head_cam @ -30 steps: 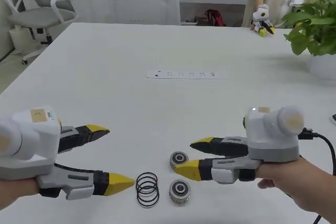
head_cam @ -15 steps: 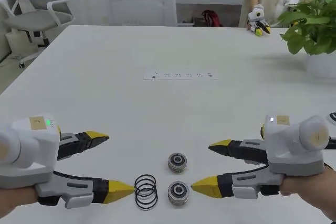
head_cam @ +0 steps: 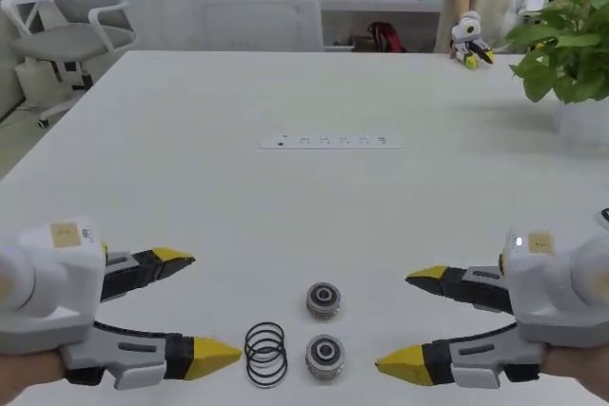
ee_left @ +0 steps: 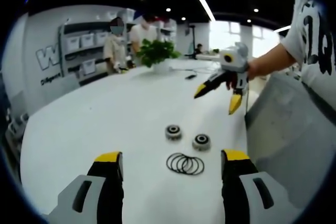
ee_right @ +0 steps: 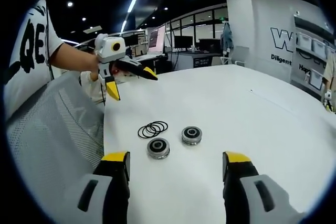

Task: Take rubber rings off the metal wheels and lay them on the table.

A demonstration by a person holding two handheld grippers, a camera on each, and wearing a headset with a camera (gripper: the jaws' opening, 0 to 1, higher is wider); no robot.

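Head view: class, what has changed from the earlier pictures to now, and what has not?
The right claw, open, drew back rightward from the metal wheels; nothing was gripped or released. The left claw, the wheels and the rubber rings stayed put.

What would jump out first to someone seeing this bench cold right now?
The left gripper and right gripper, yellow-tipped with jaws open, sit low at the near edge of the white table, facing each other. Between them lie a small pile of black rubber rings and, just right of it, the near wheel with the far wheel behind it, both metal.
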